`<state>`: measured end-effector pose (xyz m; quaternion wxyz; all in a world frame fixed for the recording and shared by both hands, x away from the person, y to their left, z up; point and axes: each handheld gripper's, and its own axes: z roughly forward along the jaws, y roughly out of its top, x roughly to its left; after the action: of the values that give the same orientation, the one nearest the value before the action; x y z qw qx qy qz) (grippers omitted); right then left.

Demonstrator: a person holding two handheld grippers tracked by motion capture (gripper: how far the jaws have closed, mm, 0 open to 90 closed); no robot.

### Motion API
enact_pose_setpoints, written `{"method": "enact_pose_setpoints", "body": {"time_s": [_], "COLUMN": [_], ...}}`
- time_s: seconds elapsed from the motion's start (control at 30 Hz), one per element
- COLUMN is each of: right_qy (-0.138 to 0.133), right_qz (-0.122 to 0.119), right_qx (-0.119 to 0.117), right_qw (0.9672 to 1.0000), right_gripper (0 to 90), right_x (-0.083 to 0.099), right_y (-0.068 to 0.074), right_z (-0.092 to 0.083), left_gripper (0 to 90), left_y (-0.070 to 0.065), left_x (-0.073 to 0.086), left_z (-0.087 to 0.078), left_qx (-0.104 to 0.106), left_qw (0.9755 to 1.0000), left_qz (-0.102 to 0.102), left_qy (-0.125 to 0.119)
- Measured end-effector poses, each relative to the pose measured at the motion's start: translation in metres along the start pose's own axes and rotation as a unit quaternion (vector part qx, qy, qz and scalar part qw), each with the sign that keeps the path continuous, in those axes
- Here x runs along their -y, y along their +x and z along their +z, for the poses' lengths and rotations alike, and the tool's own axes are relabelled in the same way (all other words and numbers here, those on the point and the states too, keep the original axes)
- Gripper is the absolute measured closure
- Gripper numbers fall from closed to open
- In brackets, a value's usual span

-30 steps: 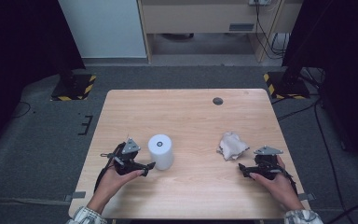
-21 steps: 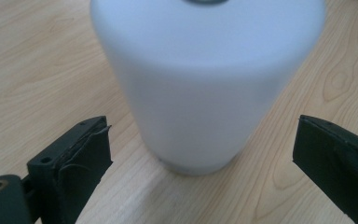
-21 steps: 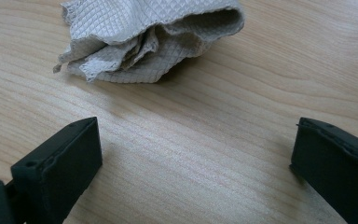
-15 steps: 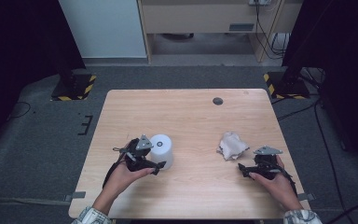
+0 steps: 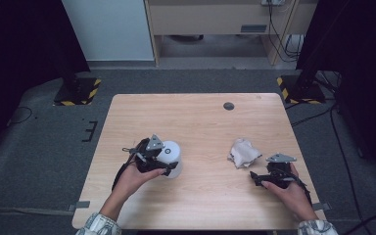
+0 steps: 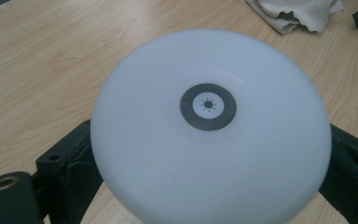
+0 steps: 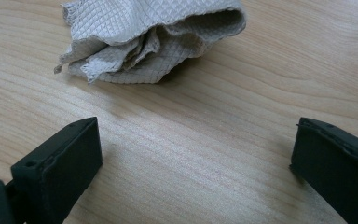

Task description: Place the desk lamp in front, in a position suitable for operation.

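Observation:
A white cylinder (image 5: 170, 157) with a dark ring on its flat top (image 6: 208, 103) stands at the table's left of centre. My left gripper (image 5: 163, 162) reaches over it from the left. Its black fingers (image 6: 70, 168) lie along the cylinder's two sides, and the jaws have just been closing on it. A crumpled grey-white cloth (image 5: 244, 152) lies on the right half of the table. Just short of the cloth (image 7: 154, 42), my right gripper (image 7: 191, 158) rests low over the wood, open with nothing between its fingers.
A small dark round disc (image 5: 228, 105) is set into the wooden table (image 5: 196, 122) near its far edge. Stand bases with yellow-black stripes (image 5: 78, 93) rest on the floor beyond both far corners.
My left gripper has moved right and a little up, from beside the cylinder to around it. The right gripper and the cloth have not moved.

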<state>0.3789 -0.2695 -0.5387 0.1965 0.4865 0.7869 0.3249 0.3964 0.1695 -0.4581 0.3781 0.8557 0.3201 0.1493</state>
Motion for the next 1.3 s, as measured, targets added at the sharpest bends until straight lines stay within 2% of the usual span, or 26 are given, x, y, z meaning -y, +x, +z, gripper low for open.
{"method": "enact_pose_setpoints", "body": {"time_s": [0.37, 0.63, 0.93, 1.3], "right_qy": [-0.003, -0.003, -0.003, -0.002], "right_qz": [-0.001, -0.001, -0.001, 0.000], "right_qx": [0.002, 0.002, 0.001, 0.002], "right_qw": [1.0000, 1.0000, 1.0000, 1.0000], "right_gripper": [2.1, 2.1, 2.0, 2.1], "right_x": [0.000, 0.000, 0.000, 0.000], "right_y": [0.000, 0.001, 0.001, 0.001], "right_z": [0.000, 0.000, 0.001, 0.000], "left_gripper": [7.6, 7.6, 7.5, 7.6], "left_y": [-0.005, -0.020, -0.035, -0.053], "left_x": [-0.001, -0.007, -0.010, -0.016], "left_z": [0.001, 0.005, 0.010, 0.015], "left_qx": [0.008, 0.030, 0.040, 0.062], "left_qw": [1.0000, 0.9994, 0.9988, 0.9969], "left_qz": [0.004, 0.019, 0.030, 0.048], "left_qy": [0.001, 0.005, 0.002, 0.003]}}
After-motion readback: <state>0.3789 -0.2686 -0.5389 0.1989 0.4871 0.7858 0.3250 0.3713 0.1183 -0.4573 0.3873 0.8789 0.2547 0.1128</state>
